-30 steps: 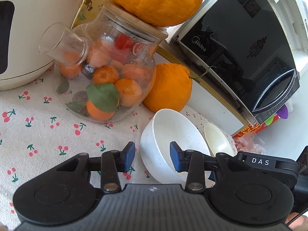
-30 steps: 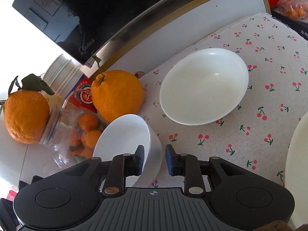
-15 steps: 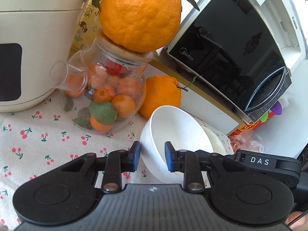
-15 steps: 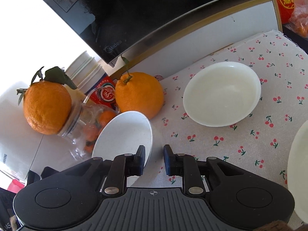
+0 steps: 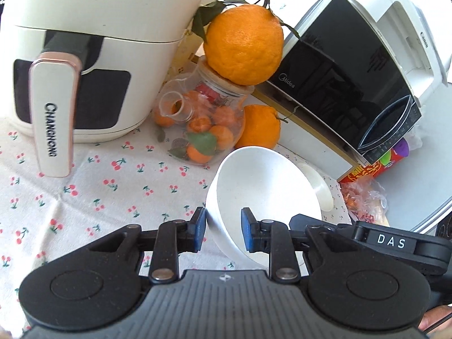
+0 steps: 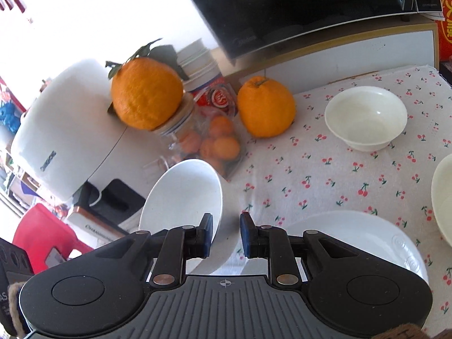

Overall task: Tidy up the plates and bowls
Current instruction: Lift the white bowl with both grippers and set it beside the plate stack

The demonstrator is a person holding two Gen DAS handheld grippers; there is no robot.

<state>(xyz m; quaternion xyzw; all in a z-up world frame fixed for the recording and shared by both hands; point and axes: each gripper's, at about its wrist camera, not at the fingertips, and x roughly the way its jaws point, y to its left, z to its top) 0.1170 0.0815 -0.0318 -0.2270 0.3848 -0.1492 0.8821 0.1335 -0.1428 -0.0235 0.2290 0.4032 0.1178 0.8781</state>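
"CHANGHONG" reads in dark capitals down the rose-gold-edged white handle (image 5: 53,118) of the cream air fryer (image 5: 113,28); "Midea" in pale script on the glossy black glass door (image 5: 339,79) of the microwave; "Canon" in small dark letters on the white printer body (image 5: 423,39) behind it; "DAS" in white capitals on the black bar of the right gripper (image 5: 391,241), seen from the left wrist. Chinese characters in yellow on the red carton (image 6: 445,19) at the far right edge and a round red-and-white logo on the red packet (image 6: 219,97) behind the glass jar, both too blurred to read
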